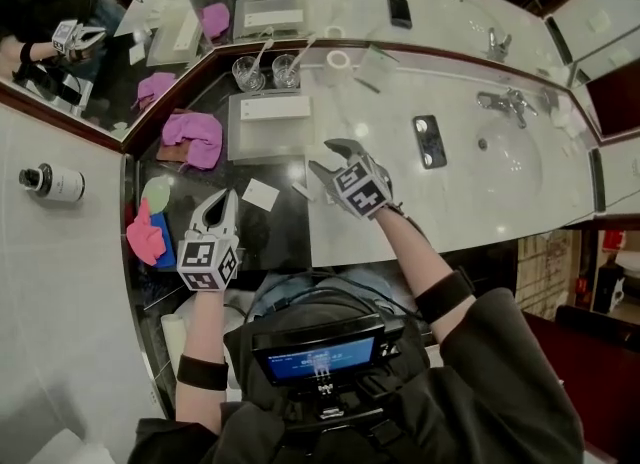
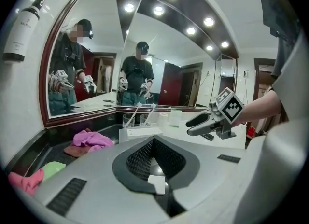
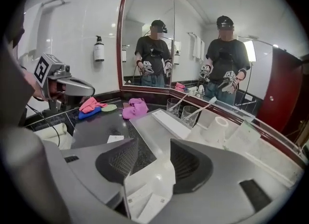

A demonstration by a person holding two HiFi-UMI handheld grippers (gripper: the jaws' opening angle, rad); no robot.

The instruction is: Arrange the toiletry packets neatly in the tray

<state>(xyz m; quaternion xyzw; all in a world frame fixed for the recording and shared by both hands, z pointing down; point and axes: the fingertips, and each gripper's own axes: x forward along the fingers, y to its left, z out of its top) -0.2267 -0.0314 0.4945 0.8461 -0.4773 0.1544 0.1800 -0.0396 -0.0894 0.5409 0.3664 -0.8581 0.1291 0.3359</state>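
Observation:
A shallow grey tray (image 1: 240, 142) sits on the counter with one long white packet (image 1: 275, 107) in it; the same tray (image 3: 155, 132) lies ahead in the right gripper view. My right gripper (image 1: 320, 155) hovers just in front of the tray, jaws open. Low between its jaws (image 3: 152, 146) lies a white packet (image 3: 145, 199) on the pale counter edge; the pads do not press it. A small white packet (image 1: 260, 194) rests on the black counter beside my left gripper (image 1: 220, 200), which is shut and empty. That packet (image 2: 157, 183) shows beneath its jaws.
Two glasses (image 1: 248, 72) and a paper roll (image 1: 338, 59) stand behind the tray. A magenta cloth (image 1: 193, 137) lies left of it, with pink, blue and green cloths (image 1: 150, 232) nearer. A black phone (image 1: 429, 140), the sink (image 1: 510, 157) and mirrors bound the area.

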